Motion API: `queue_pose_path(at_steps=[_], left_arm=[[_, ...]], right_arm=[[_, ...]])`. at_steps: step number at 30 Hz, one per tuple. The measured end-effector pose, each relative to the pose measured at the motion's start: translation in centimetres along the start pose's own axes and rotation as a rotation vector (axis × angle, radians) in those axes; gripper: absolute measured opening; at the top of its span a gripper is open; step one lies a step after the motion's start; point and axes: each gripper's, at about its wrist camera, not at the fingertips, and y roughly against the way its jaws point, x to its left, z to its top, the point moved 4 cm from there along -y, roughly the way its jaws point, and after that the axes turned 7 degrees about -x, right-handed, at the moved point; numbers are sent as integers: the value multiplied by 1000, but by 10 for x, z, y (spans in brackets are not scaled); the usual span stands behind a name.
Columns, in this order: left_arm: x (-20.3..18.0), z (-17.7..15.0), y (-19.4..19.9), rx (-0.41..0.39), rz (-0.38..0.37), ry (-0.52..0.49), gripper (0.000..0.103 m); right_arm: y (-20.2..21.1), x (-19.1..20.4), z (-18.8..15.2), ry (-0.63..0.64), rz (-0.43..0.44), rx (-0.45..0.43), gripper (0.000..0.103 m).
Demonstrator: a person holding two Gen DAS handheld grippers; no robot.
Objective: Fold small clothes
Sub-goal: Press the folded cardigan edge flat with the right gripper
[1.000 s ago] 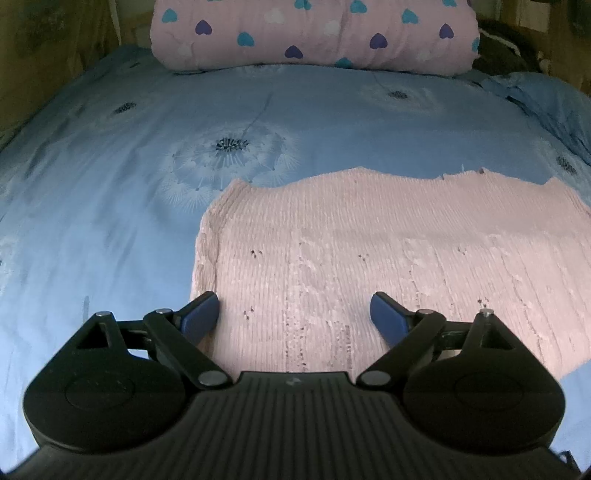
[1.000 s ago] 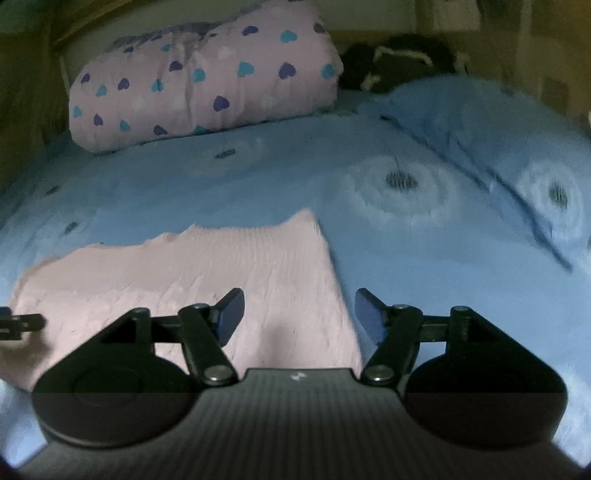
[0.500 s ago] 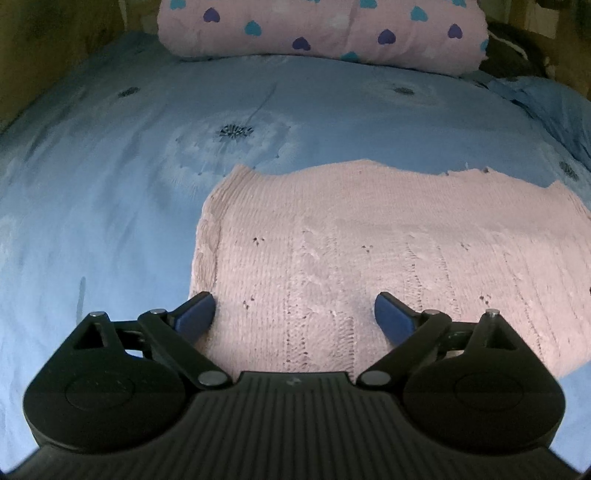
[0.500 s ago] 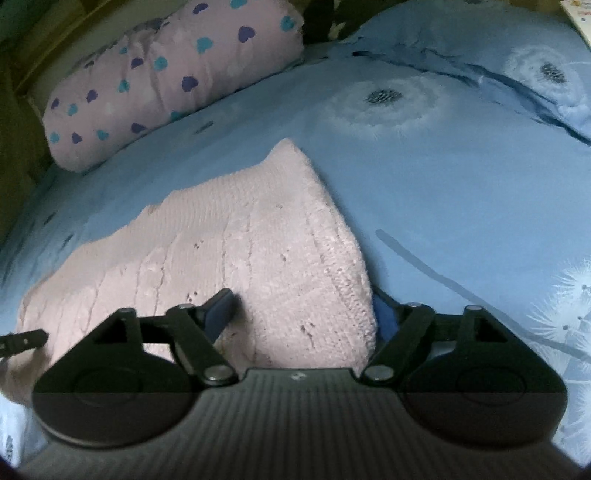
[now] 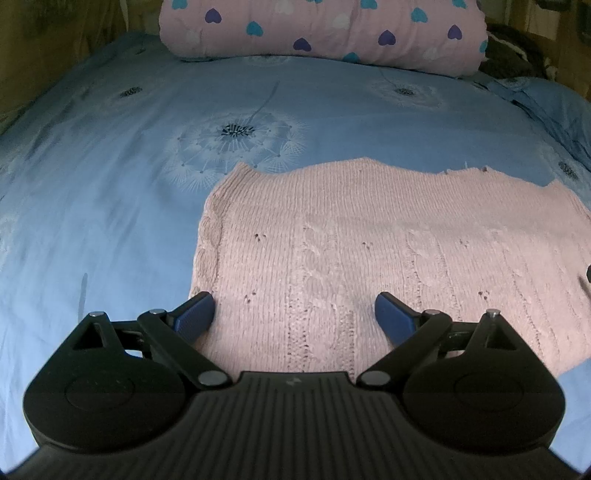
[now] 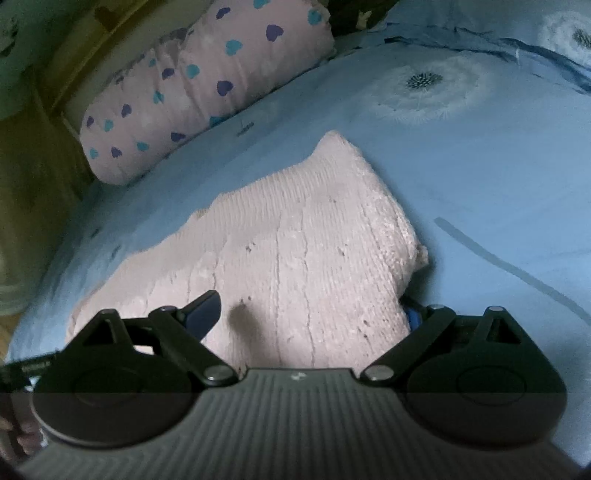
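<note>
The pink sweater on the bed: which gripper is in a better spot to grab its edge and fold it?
Probably the right. The right gripper is opening, with the pink sweater side edge already between its fingers. The left gripper is open over the sweater's flat part, its edge outside one finger.

The blue dandelion-print bed sheet (image 5: pixel 110 192) lies bare and open to the left of the flat pink knitted garment (image 5: pixel 369 240) and beyond it. At the far end, a rolled pink heart-print quilt (image 5: pixel 321 33) blocks the way.
</note>
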Motion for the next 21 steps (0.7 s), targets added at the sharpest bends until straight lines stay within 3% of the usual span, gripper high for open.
queue_pose_path(at_steps=[5,13,15,18,19,20,21], left_arm=[[0,1,0,2,1,4,96],[-1,0,4,2,-2,5,97],[0,0,4,3,-6,9,97],[0,1,4,5,-9,12,97],[0,1,5,5,-10,13,97],[0,1,5,6,-10,14,97],[-1,1,5,6,-11,14,97]], right_arm=[[-3,-6,1,-58,40,-24,95],[-8,-7,3,-48,73,-36,95],[-7,-10,4,-69,70,-44,85],[-6,-17,6,-105,41,-53,58],[-7,-20,6,-120,30,-53,42],[-7,-24,7,-141,19,-51,35],[-7,-29,7,-178,32,-47,33]])
